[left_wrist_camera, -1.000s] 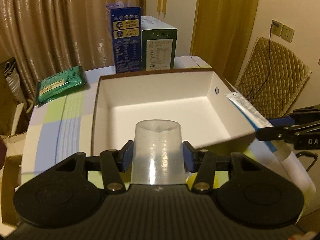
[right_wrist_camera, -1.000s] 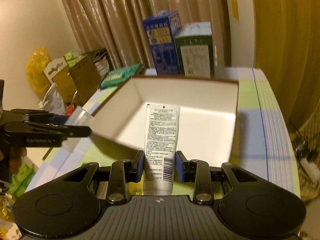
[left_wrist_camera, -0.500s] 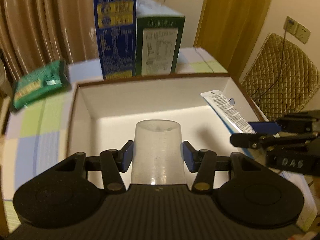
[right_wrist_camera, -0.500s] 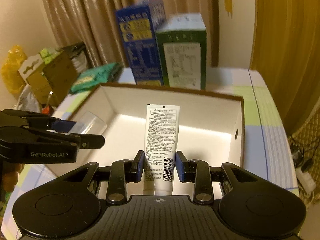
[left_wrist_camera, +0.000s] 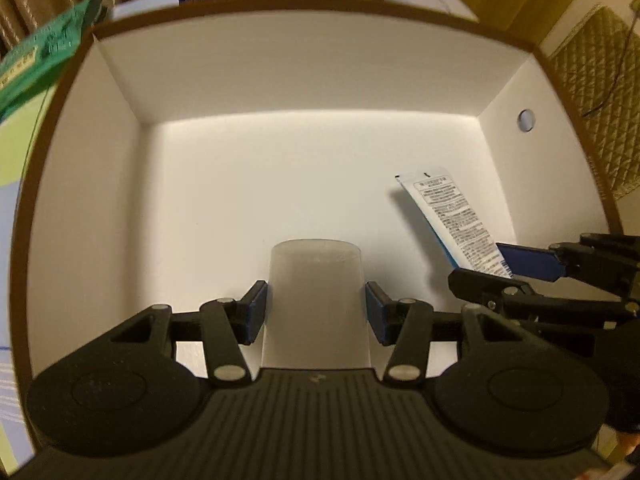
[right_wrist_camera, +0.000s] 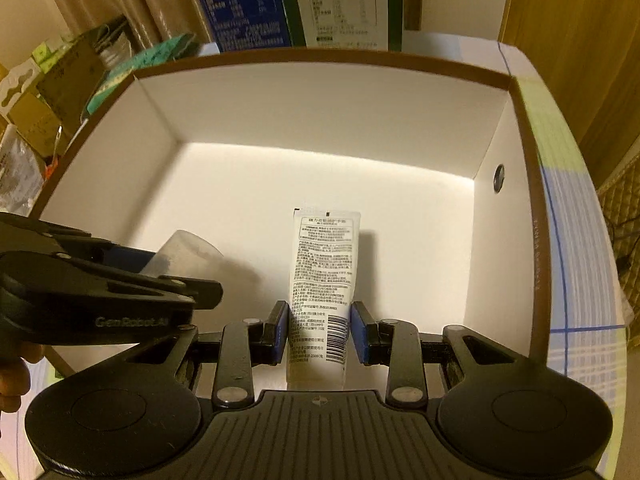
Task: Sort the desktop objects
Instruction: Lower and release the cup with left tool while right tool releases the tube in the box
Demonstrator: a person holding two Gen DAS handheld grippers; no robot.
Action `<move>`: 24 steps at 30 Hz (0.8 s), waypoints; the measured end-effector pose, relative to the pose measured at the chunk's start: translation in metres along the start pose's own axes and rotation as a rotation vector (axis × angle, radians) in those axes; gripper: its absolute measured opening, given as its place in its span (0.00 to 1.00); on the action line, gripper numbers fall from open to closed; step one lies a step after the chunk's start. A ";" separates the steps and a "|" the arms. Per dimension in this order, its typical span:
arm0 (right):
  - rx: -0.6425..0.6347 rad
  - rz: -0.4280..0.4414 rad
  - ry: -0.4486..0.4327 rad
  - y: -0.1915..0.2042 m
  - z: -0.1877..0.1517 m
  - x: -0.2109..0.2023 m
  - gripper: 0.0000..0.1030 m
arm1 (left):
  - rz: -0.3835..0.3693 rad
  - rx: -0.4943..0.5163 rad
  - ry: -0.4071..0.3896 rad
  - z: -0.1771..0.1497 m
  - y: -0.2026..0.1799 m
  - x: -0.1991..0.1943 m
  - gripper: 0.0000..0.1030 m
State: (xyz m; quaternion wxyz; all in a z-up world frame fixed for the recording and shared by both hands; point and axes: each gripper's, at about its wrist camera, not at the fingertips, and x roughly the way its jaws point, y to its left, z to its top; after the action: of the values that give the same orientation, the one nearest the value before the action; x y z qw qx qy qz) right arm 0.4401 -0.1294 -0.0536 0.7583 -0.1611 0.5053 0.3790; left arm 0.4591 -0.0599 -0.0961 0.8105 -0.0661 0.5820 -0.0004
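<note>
A frosted plastic cup (left_wrist_camera: 316, 300) sits between the blue pads of my left gripper (left_wrist_camera: 316, 314), which is shut on it, rim towards the camera. My right gripper (right_wrist_camera: 319, 330) is shut on a white tube (right_wrist_camera: 322, 280) printed with small text and a barcode. Both point steeply down into a white cardboard box with a brown rim (left_wrist_camera: 280, 60). From the left wrist view the tube (left_wrist_camera: 456, 220) and the right gripper (left_wrist_camera: 532, 268) hang at the box's right side. The right wrist view has the cup (right_wrist_camera: 184, 254) and left gripper at the left.
Behind the box (right_wrist_camera: 320, 92) stand a blue carton (right_wrist_camera: 240, 8) and a green-and-white carton (right_wrist_camera: 344, 0). A green packet (left_wrist_camera: 36, 56) lies on the checked tablecloth (right_wrist_camera: 568, 200) at the left. A quilted chair back (left_wrist_camera: 596, 88) is at the right, and clutter and bags (right_wrist_camera: 36, 112) are left of the table.
Both grippers have come forward and down over the box, tilting steeply into it. The cup and the tube now hang inside the box walls. Grips are unchanged.
</note>
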 end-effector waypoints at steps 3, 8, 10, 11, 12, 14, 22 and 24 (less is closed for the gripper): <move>0.006 0.008 0.009 -0.003 0.001 0.002 0.29 | 0.009 0.017 0.003 -0.001 -0.003 0.002 0.45; 0.028 0.016 0.018 -0.007 -0.001 0.004 0.29 | 0.015 0.018 0.003 -0.006 -0.003 0.005 0.45; 0.038 0.020 0.021 -0.007 -0.001 0.005 0.29 | 0.023 0.023 -0.001 -0.009 -0.003 0.005 0.45; 0.040 0.021 0.022 -0.007 0.001 0.008 0.29 | 0.026 0.027 -0.004 -0.011 -0.003 0.004 0.45; 0.042 0.023 0.022 -0.007 0.001 0.008 0.29 | 0.027 0.031 -0.007 -0.012 -0.003 0.004 0.45; 0.043 0.026 0.022 -0.006 0.001 0.009 0.29 | 0.023 0.027 -0.008 -0.007 -0.004 0.002 0.46; 0.044 0.034 0.023 0.003 0.003 0.009 0.29 | 0.049 0.021 -0.031 -0.003 0.003 -0.005 0.51; 0.047 0.034 0.023 0.006 0.004 0.010 0.30 | 0.057 0.017 -0.035 -0.003 0.006 -0.007 0.52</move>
State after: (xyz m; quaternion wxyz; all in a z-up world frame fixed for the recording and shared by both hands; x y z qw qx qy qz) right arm 0.4402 -0.1188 -0.0604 0.7494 -0.1390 0.5254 0.3781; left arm 0.4532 -0.0535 -0.0908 0.8208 -0.0426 0.5694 0.0190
